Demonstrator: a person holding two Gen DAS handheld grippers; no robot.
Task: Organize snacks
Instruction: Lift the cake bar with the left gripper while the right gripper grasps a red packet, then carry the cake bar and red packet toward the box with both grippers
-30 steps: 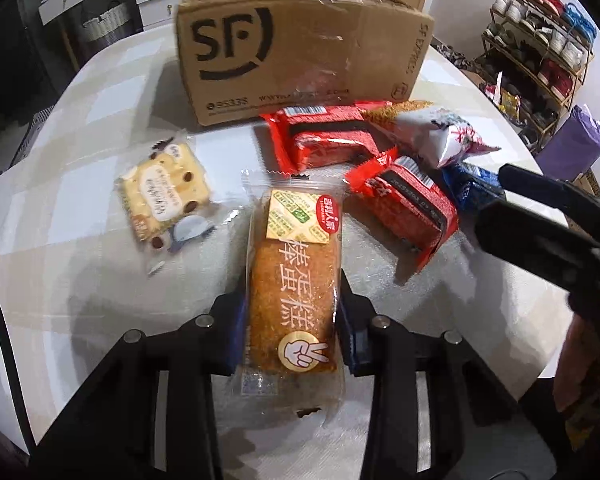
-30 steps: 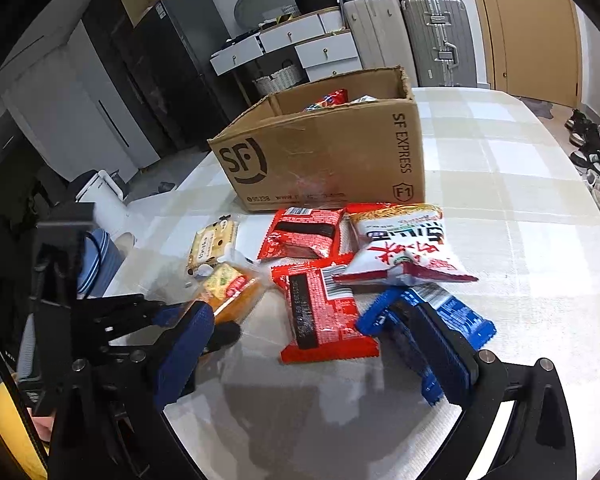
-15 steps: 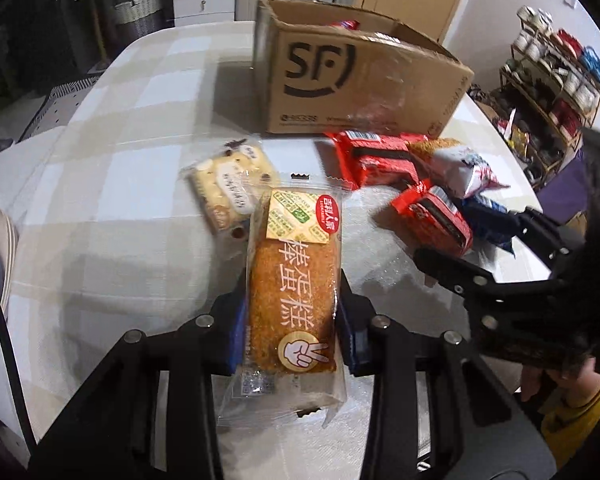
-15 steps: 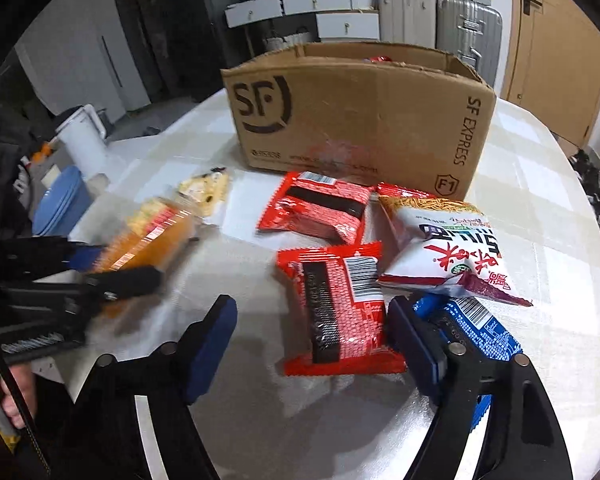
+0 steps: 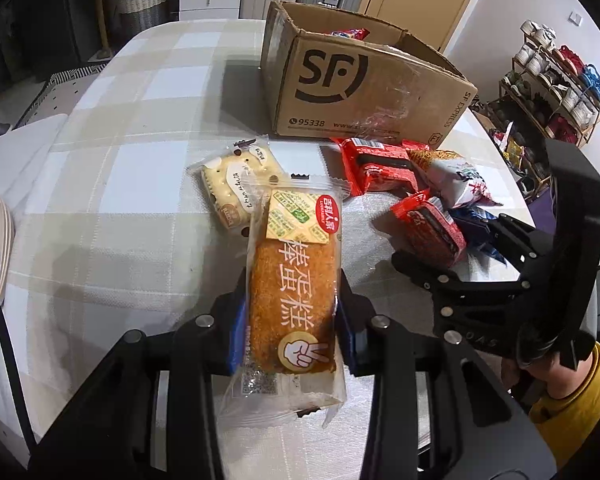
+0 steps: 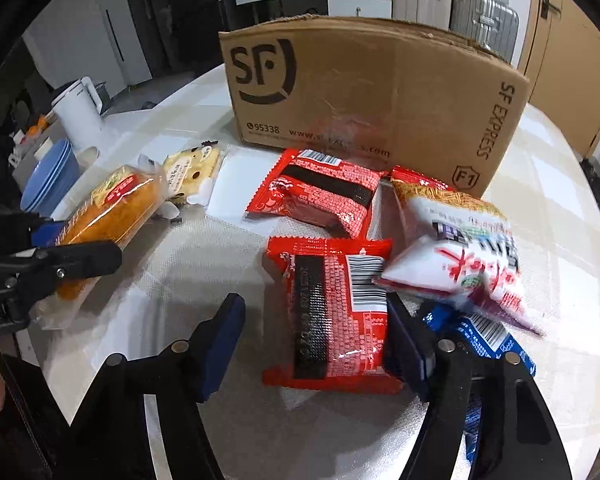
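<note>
Light falls from overhead onto my table (image 5: 112,184), bright at its middle, dim toward the room's dark corners. My arms cast soft shadows on its near edge. The white noodle bag (image 6: 464,256) smears with motion blur. Fisheye bending curves every border; wrappers glare.

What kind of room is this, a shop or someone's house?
Most likely someone's home, a dining or living area. A shoe rack stands by the wall, suitcases are stacked behind the cardboard box, and a kettle sits beside the cloth-covered table.

White kettle (image 6: 78,110), blue bowls (image 6: 50,182), suitcases (image 6: 484,12), shoe rack (image 5: 556,80).
</note>
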